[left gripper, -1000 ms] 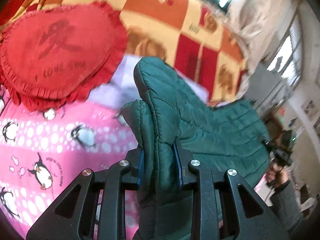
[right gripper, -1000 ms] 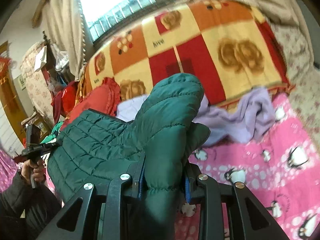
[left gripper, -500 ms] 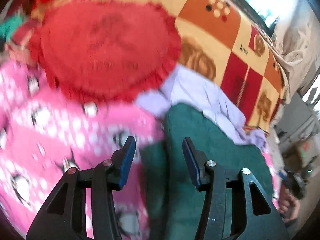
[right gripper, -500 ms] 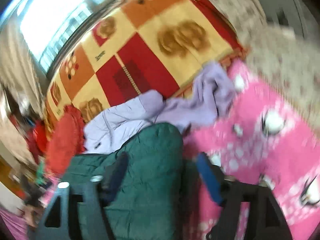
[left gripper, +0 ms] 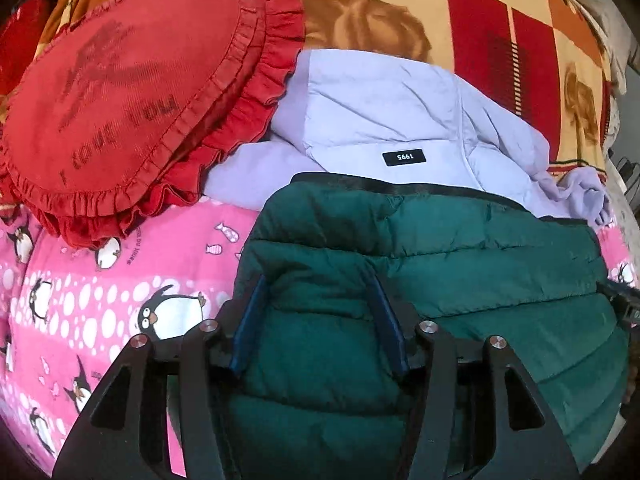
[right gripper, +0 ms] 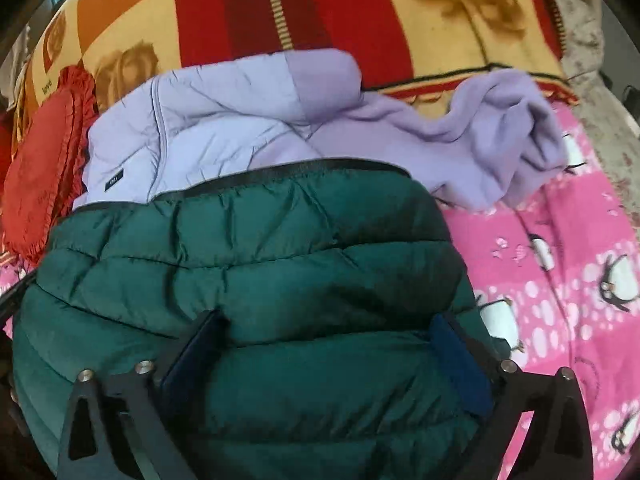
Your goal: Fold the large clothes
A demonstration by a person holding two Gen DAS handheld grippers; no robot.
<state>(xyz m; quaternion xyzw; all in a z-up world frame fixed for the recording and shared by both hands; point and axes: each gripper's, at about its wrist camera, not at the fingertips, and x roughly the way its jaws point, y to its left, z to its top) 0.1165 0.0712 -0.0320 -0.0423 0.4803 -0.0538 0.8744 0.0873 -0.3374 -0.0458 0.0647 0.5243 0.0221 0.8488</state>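
Both grippers had let go of the green puffer jacket [left gripper: 420, 280] they were pinching a second before, and the raised fold had dropped flat onto the bed. From where I stood, the left gripper [left gripper: 320, 320] hung just over the jacket's left part with its jaws spread wide and only quilted fabric showing between them, nothing clamped. The right gripper [right gripper: 324, 360] was the same over the jacket's right part, jaws wide apart above the padding. The jacket lay on the pink penguin bedspread [left gripper: 100, 300], its dark-trimmed far edge overlapping the lilac jacket [left gripper: 380, 112] that lay just beyond it. A red heart-shaped cushion [left gripper: 132, 80] sat beyond the green jacket's left side, touching the lilac one, and a checked blanket [right gripper: 360, 12] covered the bed behind them all. I judged the release deliberate: the fold had been brought over and laid down, so the grip was no longer needed. The spread jaws, low over the fabric, looked ready either to press the puffy layers flat or to take a fresh hold for another fold.
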